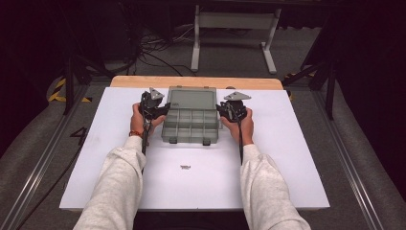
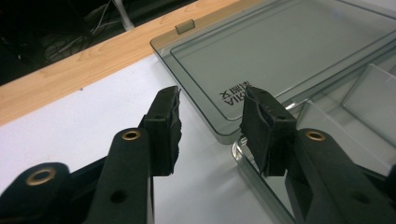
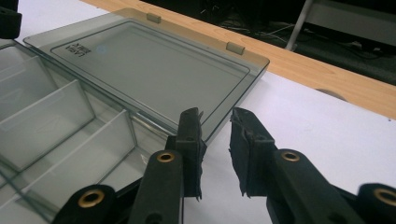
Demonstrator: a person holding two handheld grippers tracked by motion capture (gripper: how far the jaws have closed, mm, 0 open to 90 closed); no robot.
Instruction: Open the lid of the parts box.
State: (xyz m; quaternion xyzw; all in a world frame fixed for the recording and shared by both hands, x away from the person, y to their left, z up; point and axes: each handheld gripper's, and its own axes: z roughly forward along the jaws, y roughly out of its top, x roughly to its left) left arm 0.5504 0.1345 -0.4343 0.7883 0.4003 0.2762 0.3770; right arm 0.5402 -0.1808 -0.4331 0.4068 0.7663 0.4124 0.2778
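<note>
Lid [image 1: 192, 99] of the organizer box [image 1: 191, 125] lies flat open behind the tray, mid-worktop [image 1: 268, 172]; left gripper [image 1: 165, 109] and right gripper [image 1: 220, 108] flank its 2 hinge-side corners, fingers [image 2: 164, 126] parted, equally near.

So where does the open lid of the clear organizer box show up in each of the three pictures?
High view: the lid lies flat behind the compartments, centre, near the wooden edge.
Left gripper view: the lid fills the upper right, past the left tool.
Right gripper view: upper left to centre.
Shared landmark: the printed lettering on the lid's corner.
</note>
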